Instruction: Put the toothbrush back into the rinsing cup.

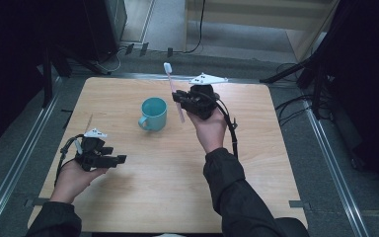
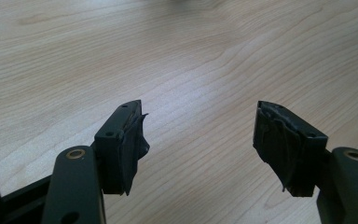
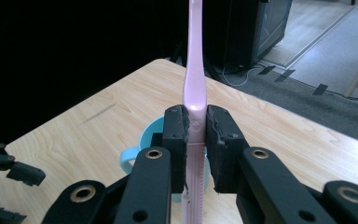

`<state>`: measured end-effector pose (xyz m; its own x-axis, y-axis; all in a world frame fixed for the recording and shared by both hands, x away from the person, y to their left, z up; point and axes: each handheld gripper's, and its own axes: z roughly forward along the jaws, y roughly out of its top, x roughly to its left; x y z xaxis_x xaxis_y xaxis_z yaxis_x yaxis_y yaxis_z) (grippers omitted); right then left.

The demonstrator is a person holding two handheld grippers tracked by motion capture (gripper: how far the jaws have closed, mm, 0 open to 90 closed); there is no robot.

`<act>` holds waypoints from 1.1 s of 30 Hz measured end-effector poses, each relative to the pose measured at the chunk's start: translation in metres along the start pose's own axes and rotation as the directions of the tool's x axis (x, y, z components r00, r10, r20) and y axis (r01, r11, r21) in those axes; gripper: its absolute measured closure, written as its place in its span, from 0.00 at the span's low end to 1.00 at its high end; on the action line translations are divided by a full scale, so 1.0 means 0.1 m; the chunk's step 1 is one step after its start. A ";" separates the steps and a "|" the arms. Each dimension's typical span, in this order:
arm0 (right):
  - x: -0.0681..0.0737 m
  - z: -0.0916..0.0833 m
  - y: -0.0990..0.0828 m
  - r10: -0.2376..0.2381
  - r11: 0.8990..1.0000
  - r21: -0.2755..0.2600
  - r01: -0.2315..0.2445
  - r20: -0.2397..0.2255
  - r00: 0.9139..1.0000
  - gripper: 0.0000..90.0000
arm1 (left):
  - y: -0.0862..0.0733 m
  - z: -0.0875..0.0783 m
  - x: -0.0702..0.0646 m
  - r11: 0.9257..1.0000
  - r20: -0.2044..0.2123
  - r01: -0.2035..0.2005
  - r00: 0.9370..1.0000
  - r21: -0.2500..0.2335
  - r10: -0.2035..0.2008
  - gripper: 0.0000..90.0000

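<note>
While the right hand-held gripper [image 3: 196,135] pinches a pink toothbrush [image 3: 195,84] above the cup [image 1: 153,113], the left hand-held gripper [image 2: 200,140] hangs spread over bare worktop [image 2: 177,56].

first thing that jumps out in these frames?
The pink toothbrush, clamped upright in the right gripper and held in the air just right of the teal mug at mid-table. The left gripper sits low near the table's left front, jaws open on nothing.
</note>
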<state>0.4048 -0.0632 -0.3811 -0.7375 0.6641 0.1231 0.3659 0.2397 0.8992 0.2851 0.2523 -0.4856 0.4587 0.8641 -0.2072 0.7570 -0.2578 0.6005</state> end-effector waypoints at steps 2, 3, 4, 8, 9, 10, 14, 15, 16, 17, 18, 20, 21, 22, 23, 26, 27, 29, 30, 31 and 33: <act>0.00 0.03 0.02 -0.004 1.000 0.001 0.004 0.001 1.000 0.88 | 0.00 0.00 0.00 1.000 0.001 0.000 1.000 -0.001 0.000 0.37; 0.00 0.04 0.03 -0.004 1.000 0.002 0.004 0.002 1.000 0.88 | 0.00 0.00 0.00 1.000 0.002 -0.001 1.000 -0.001 0.001 0.37; 0.00 0.05 0.04 -0.005 1.000 0.003 0.005 -0.002 1.000 0.88 | 0.00 0.00 0.00 1.000 0.002 -0.001 1.000 -0.001 0.001 0.37; -0.02 0.11 0.07 0.004 1.000 0.000 -0.004 0.003 1.000 0.88 | 0.01 0.00 0.00 1.000 0.005 0.000 1.000 -0.003 0.000 0.37; -0.02 0.13 0.08 0.008 1.000 -0.003 -0.008 0.001 1.000 0.88 | 0.01 0.00 0.00 1.000 0.005 0.001 1.000 -0.005 -0.001 0.37; -0.02 0.14 0.09 0.009 1.000 -0.001 -0.009 0.004 1.000 0.88 | 0.01 0.00 0.00 1.000 0.006 0.001 1.000 -0.005 -0.001 0.37; -0.03 0.20 0.13 0.008 1.000 -0.007 -0.008 0.004 1.000 0.88 | 0.01 0.00 0.00 1.000 0.008 -0.001 1.000 -0.006 0.001 0.37; -0.03 0.21 0.14 0.010 1.000 -0.008 -0.010 0.005 1.000 0.88 | 0.01 0.00 0.00 1.000 0.008 0.000 1.000 -0.006 0.000 0.37; -0.03 0.22 0.15 0.007 1.000 -0.007 -0.007 0.007 1.000 0.88 | 0.01 -0.01 0.00 1.000 0.009 0.001 1.000 -0.006 -0.001 0.37; -0.04 0.23 0.17 0.006 1.000 -0.007 -0.006 0.010 1.000 0.88 | 0.01 -0.01 0.00 1.000 0.009 0.001 1.000 -0.006 -0.001 0.37; -0.04 0.24 0.18 0.013 1.000 -0.009 -0.013 0.007 1.000 0.88 | 0.01 -0.01 0.00 1.000 0.010 0.000 1.000 -0.006 0.000 0.37; -0.04 0.27 0.22 0.011 1.000 -0.009 -0.011 0.012 1.000 0.88 | 0.01 -0.01 0.00 1.000 0.010 0.000 1.000 -0.006 0.000 0.37; -0.04 0.28 0.24 0.006 1.000 -0.010 -0.006 0.014 1.000 0.88 | 0.01 -0.01 0.00 1.000 0.010 0.000 1.000 -0.006 0.000 0.37; -0.03 0.29 0.25 0.007 1.000 -0.011 -0.006 0.013 1.000 0.88 | 0.01 -0.01 0.00 1.000 0.011 -0.002 1.000 -0.007 0.002 0.37; -0.03 0.31 0.27 0.005 1.000 -0.012 -0.004 0.010 1.000 0.88 | 0.01 -0.01 0.00 1.000 0.012 -0.002 1.000 -0.007 0.002 0.37; -0.01 0.36 0.30 -0.009 1.000 -0.008 0.009 0.015 1.000 0.88 | 0.01 -0.01 0.00 1.000 0.014 0.000 1.000 -0.008 0.000 0.37; 0.00 0.38 0.31 -0.011 1.000 -0.006 0.011 0.015 1.000 0.88 | 0.01 -0.01 -0.01 1.000 0.017 0.002 1.000 -0.009 -0.001 0.37; 0.00 0.42 0.31 -0.009 1.000 -0.007 0.009 0.011 1.000 0.88 | 0.01 0.00 -0.01 1.000 0.016 0.001 1.000 -0.009 -0.001 0.37; 0.00 0.44 0.31 -0.005 1.000 -0.006 0.006 0.006 1.000 0.88 | 0.01 0.00 -0.01 1.000 0.017 0.000 1.000 -0.008 0.000 0.37; 0.01 0.47 0.31 -0.004 1.000 -0.003 0.004 0.006 1.000 0.88 | 0.01 0.00 -0.01 1.000 0.016 -0.002 1.000 -0.007 0.002 0.37; 0.02 0.51 0.30 -0.005 1.000 0.005 0.005 0.008 1.000 0.88 | 0.01 0.00 -0.01 1.000 0.017 -0.002 1.000 -0.008 0.002 0.37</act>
<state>0.4436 -0.0184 -0.3756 -0.7346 0.6687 0.1149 0.3648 0.2464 0.8979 0.2856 0.2514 -0.4846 0.4680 0.8561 -0.2190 0.7525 -0.2561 0.6068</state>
